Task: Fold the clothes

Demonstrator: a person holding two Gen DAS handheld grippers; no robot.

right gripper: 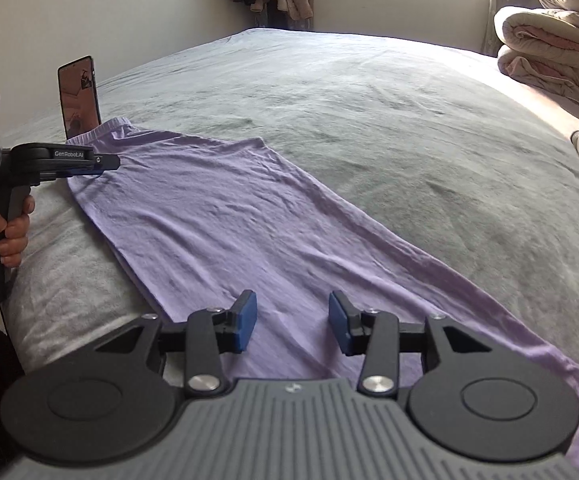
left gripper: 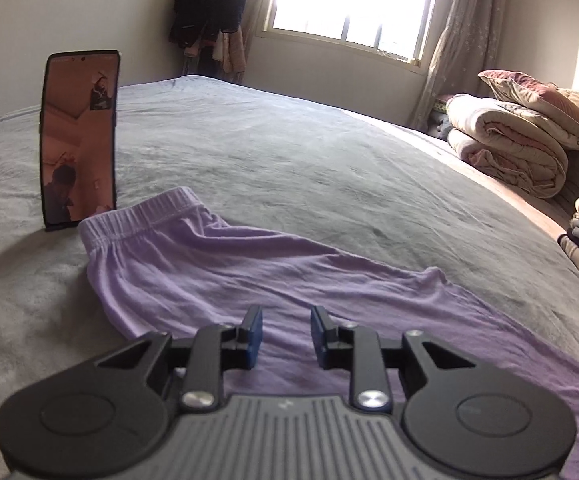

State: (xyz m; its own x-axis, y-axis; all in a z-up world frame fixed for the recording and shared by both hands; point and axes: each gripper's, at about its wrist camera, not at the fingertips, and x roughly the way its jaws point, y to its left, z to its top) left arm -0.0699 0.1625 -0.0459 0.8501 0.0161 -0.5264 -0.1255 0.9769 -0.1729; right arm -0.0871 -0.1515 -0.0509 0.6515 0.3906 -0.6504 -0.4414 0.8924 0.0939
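Left wrist view: my left gripper (left gripper: 285,336) hangs low over a pair of lilac cotton trousers with an elastic waistband (left gripper: 217,276), its blue-padded jaws parted a moderate way and holding nothing. The trousers lie flat on the grey plush bedspread (left gripper: 289,152), waistband toward 10 o'clock, legs running off toward 4 o'clock. A black smartphone with a lit screen (left gripper: 78,136) stands upright just beside the waistband at 10 o'clock. Folded pink-and-cream quilts (left gripper: 517,140) are stacked at 2 o'clock.

Right wrist view: my right gripper (right gripper: 292,328) sits over the trousers' (right gripper: 249,216) leg end, jaws spread fairly wide, empty. At 9 o'clock the left gripper (right gripper: 105,164), held in a bare hand (right gripper: 9,224), reaches over the waistband end; I cannot tell from this side how its jaws stand.
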